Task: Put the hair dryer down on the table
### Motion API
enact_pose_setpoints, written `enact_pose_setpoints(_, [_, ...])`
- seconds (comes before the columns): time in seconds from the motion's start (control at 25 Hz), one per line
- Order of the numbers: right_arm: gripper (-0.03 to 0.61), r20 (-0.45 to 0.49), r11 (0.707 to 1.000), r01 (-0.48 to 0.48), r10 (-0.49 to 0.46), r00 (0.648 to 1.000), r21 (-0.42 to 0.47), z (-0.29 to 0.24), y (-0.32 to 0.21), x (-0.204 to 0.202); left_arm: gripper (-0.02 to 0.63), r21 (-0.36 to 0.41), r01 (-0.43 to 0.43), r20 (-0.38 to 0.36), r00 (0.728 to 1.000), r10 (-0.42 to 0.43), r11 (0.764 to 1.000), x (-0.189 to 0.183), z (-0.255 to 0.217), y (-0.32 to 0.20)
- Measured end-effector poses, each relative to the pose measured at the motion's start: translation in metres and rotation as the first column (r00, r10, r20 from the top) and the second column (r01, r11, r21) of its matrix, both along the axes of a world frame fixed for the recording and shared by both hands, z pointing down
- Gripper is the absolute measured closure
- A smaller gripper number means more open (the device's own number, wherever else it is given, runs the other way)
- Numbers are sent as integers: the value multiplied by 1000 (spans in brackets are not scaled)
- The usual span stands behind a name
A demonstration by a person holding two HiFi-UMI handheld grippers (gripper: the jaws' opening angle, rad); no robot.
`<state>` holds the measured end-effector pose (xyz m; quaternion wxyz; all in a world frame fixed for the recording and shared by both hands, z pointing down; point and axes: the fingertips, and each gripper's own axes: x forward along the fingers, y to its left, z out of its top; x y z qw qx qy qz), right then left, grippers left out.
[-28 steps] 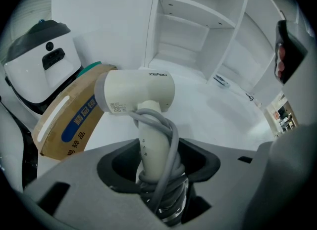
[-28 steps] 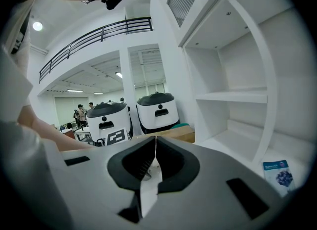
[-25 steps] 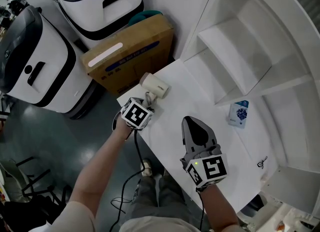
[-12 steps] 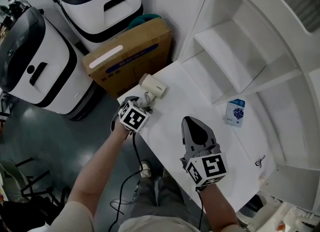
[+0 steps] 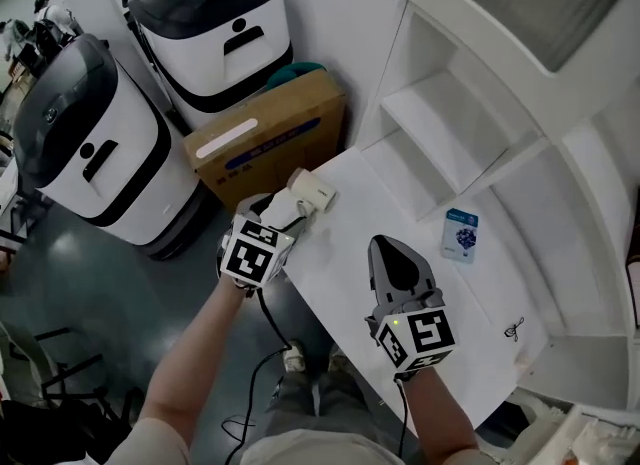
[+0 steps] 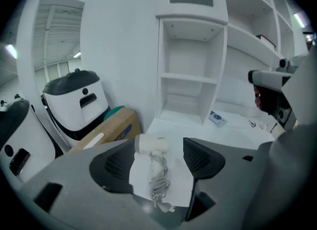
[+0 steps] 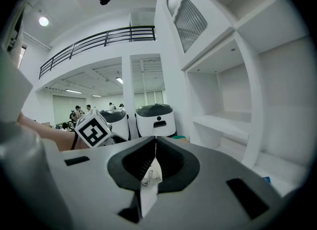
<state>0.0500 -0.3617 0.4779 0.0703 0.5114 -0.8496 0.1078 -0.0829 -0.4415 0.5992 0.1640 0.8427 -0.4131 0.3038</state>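
One hair dryer (image 5: 308,193) lies by the desk's (image 5: 345,253) corner edge, bare desk beyond. Left gripper's (image 6: 159,162) fingers (image 6: 200,157) have just been opening, gripping nothing; right gripper's (image 5: 390,253) look closed.

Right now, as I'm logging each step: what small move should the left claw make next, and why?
Probably draw the left claw up and clear. Its jaws have just opened and stand apart, touching nothing, and the cream plastic hair dryer already lies on the white table by its corner.
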Motion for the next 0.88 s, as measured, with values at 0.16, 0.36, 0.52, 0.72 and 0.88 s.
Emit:
enact_pose_setpoints(0.16, [557, 6, 998, 4, -4, 1000, 65, -41, 14, -3, 309, 166, 48, -42, 998, -41, 985, -5, -89, 21])
enact_pose_setpoints(0.36, [558, -1, 988, 32, -32, 999, 153, -97, 34, -8, 412, 385, 103, -87, 993, -75, 917, -13, -198, 56])
enact_pose_setpoints(0.52, [557, 18, 972, 50, -55, 998, 229, -149, 58, -11, 467, 522, 129, -117, 990, -79, 843, -21, -271, 93])
enact_pose_setpoints(0.72, [557, 52, 944, 74, -95, 994, 322, -213, 94, -13, 562, 621, 147, -157, 986, -62, 769, -25, -337, 148])
enact_pose_setpoints(0.88, [557, 56, 903, 109, -145, 988, 415, -260, 129, -22, 579, 642, 184, -214, 975, -57, 744, -29, -365, 187])
